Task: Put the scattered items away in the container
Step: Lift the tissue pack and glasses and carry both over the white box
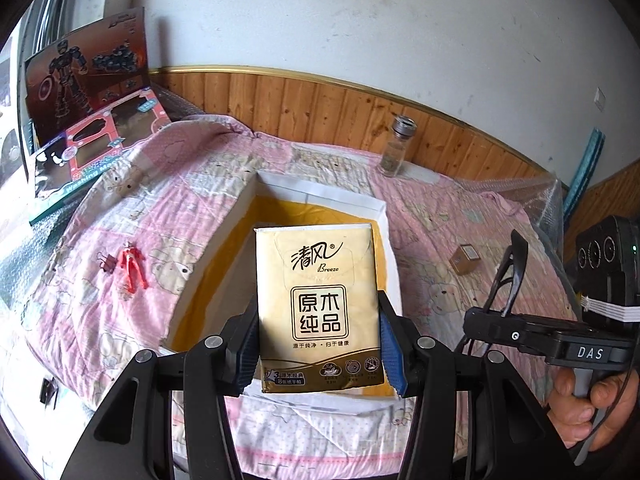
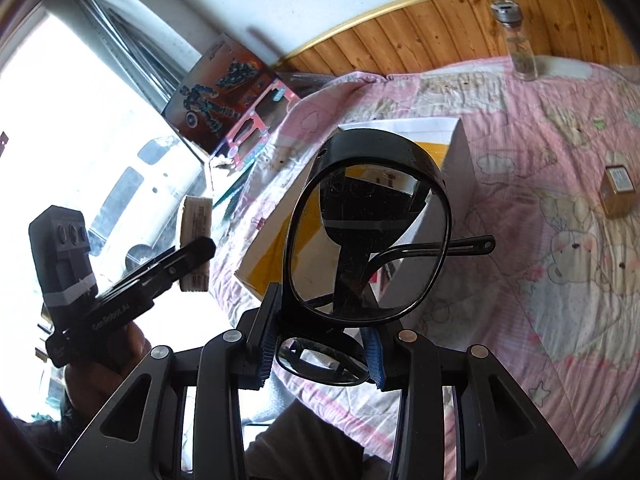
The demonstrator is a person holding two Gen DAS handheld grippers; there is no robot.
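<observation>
The left gripper (image 1: 318, 344) clamps a tissue pack (image 1: 320, 308) at frame centre, above the open white box (image 1: 384, 216). The right gripper (image 2: 320, 336) clamps black glasses (image 2: 368, 236), upright at centre frame, beside the box.

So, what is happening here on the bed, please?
A person is tidying small things into a white box on a pink quilt. The left gripper holds a tissue pack over the box, and the right gripper holds black glasses. A red toy figure, a small brown box and a glass jar still lie outside.
</observation>
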